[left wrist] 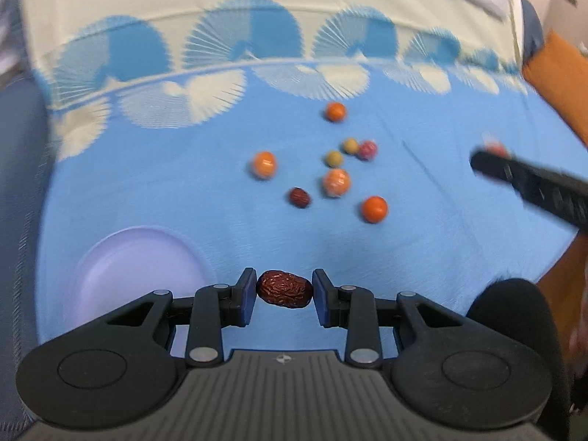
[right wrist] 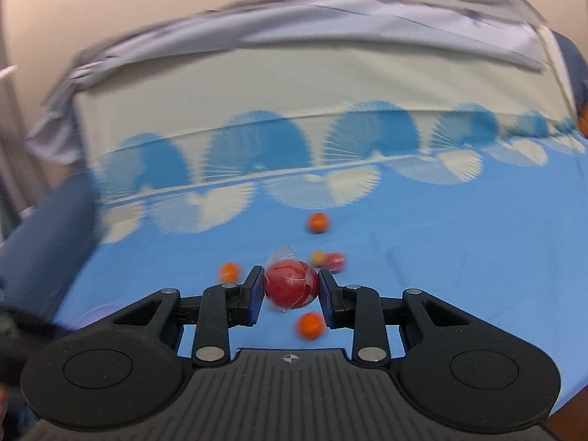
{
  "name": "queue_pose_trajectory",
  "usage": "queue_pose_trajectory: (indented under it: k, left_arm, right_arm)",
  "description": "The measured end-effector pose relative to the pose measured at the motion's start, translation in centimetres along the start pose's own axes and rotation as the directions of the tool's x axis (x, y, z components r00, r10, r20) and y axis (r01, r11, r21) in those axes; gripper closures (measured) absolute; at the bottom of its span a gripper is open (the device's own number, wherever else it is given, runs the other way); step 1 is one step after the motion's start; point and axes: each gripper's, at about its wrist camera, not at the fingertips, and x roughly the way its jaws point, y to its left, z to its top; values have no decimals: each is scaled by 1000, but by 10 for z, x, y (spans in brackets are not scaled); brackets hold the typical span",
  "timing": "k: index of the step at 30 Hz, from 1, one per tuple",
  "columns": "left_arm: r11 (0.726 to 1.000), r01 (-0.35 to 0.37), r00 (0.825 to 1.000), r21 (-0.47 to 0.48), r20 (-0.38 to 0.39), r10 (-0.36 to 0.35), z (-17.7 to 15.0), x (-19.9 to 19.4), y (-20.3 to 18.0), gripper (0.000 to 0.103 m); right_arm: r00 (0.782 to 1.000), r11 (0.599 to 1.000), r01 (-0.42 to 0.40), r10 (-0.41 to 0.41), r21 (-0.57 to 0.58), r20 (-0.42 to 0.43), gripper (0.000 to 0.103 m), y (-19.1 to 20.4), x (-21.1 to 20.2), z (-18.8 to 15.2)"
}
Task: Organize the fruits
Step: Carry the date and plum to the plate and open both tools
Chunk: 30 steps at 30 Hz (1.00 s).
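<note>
Left wrist view: left tongs (left wrist: pixel 283 294) pinch a wrinkly, light dried date (left wrist: pixel 283 289) end-to-end; right tongs (right wrist: pixel 291 288) clamp a slippery plastic-wrapped red fruit (right wrist: pixel 290 286) mid-frame.

Left gripper (left wrist: pixel 283 294): pointing steeply down, blue pads pinching a wrinkled red date (left wrist: pixel 283 289) end to end.
Right gripper (right wrist: pixel 291 288): tilting gently down, jaws clamping a wrapped red fruit (right wrist: pixel 290 283); seemingly off the cloth, though blur is clouding this.

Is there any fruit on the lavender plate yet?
No, the lavender plate is bare; the dried red date sits gripped between the left jaws.
</note>
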Motion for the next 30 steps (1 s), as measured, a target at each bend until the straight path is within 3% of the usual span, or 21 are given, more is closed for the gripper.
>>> queue_pose_trajectory:
  k: [6,12,19,30]
  left_arm:
    - [996,-83,994,-21,71,84,-33,-61,30,67]
    - [991,-90,991,-99,86,99,-64,-98,56,67]
    - [980,-112,987,-164,100,129,-92,-124,83,67]
    - [974,-121,978,-194,143,150,-99,-140,93,67]
  right_arm:
    - [993,994,-109,108,-10,-43,70,52,-37,-16]
    - [977,981,-193,189,-33,-102,70,94,-55,-35]
    - [975,974,-208,199,-91,-100,70,120,-65,-39]
    - [978,973,-199,189,-119,-91,70,128,-76,-40]
